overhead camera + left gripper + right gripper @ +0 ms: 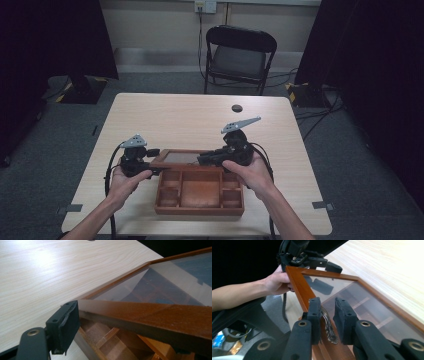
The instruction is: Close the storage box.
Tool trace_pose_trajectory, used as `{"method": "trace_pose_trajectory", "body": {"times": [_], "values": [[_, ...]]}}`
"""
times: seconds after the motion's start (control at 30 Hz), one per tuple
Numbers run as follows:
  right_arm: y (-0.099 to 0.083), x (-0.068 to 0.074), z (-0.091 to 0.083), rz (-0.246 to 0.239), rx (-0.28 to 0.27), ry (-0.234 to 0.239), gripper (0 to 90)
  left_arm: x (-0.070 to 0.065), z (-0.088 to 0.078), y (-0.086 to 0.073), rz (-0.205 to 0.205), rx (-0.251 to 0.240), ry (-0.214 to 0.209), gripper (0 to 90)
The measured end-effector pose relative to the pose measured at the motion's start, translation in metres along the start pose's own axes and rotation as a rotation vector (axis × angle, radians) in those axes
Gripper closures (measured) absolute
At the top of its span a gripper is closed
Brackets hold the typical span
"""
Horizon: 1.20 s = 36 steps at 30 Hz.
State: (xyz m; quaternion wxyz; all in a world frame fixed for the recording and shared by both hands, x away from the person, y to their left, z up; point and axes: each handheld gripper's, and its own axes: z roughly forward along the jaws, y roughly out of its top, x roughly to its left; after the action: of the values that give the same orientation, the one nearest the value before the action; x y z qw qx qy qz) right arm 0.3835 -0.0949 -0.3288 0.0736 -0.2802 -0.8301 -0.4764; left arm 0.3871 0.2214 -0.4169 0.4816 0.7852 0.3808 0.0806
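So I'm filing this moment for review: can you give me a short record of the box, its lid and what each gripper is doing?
box: brown wooden compartmented box, open, on the pale wooden table
lid: wood-framed glass lid, raised at a tilt
left gripper: jaws around the lid's corner, by the left gripper view
right gripper: jaws on either side of a small metal latch on the lid's frame; contact unclear
compartments: look empty

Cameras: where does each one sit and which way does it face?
High view: above the person's side, facing forward and down on the table; forearms, both grippers.
Left gripper view: rides the left gripper, looking along the lid.
Right gripper view: rides the right gripper, facing the lid's metal handle and the person's left hand.
Shared: the glass-paned lid.
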Motion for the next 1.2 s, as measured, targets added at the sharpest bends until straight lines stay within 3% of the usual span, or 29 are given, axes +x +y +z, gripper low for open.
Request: {"method": "trace_pose_trajectory", "body": {"times": [0.1,0.17,0.43,0.73,1.2], "values": [[-0.002,-0.004,0.001,0.027,-0.009,0.033,78.3,0.001,0.000,-0.001,-0.007,0.000,0.001,21.1],[-0.002,-0.004,0.001,0.019,-0.010,0.042,81.4,0.001,0.000,0.000,-0.011,0.001,0.001,21.4],[-0.001,-0.001,0.001,0.003,0.000,0.029,82.0,0.003,0.001,-0.001,-0.012,0.007,-0.006,21.0],[-0.002,-0.001,-0.001,-0.011,0.005,0.021,82.2,0.018,-0.001,-0.004,-0.050,0.019,0.016,20.5],[-0.009,-0.002,-0.007,-0.037,0.023,0.001,82.1,0.036,-0.002,-0.009,-0.073,0.066,0.061,22.3]]}}
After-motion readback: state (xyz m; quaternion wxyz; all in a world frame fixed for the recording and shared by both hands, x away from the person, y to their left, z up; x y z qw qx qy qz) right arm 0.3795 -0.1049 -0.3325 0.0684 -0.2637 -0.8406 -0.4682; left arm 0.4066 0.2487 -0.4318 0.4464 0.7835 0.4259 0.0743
